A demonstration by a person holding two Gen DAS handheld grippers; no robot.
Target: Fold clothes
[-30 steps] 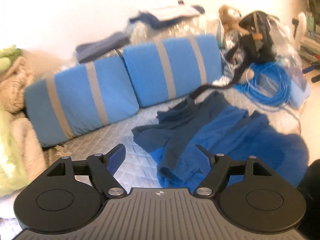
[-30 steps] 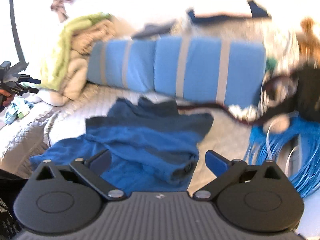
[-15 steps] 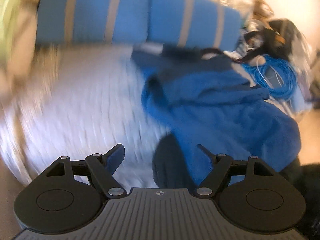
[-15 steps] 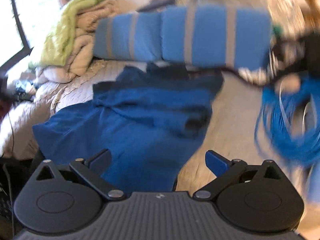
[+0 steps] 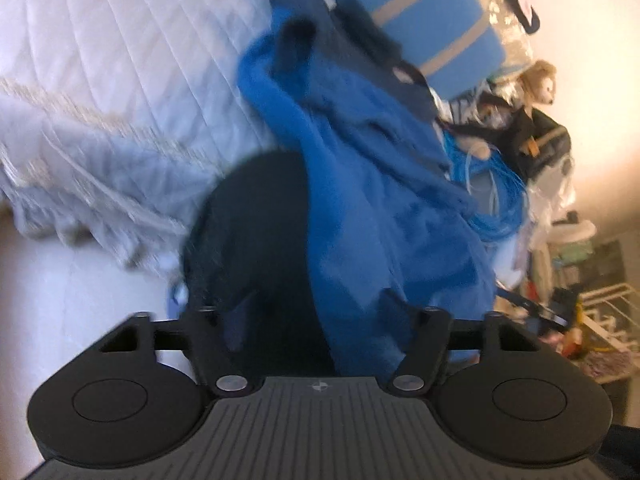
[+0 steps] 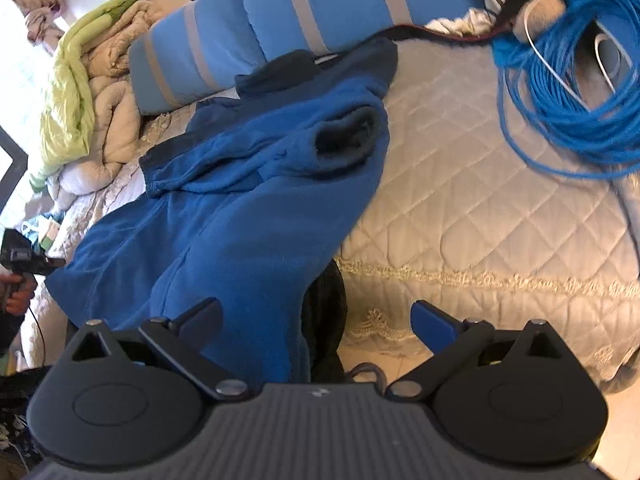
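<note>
Blue fleece lies crumpled on bed, hem draping off near edge. Left gripper fingers closing around hem at 6 o'clock; right gripper fingers spread, empty. Best pinch both hem corners squarely before lifting.

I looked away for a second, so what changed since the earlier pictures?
Both grippers dropped toward the blue garment at the bed's near edge. The left gripper rolled, and its jaws are closing around the hem. The right gripper stays open. The garment lies where it was.
</note>
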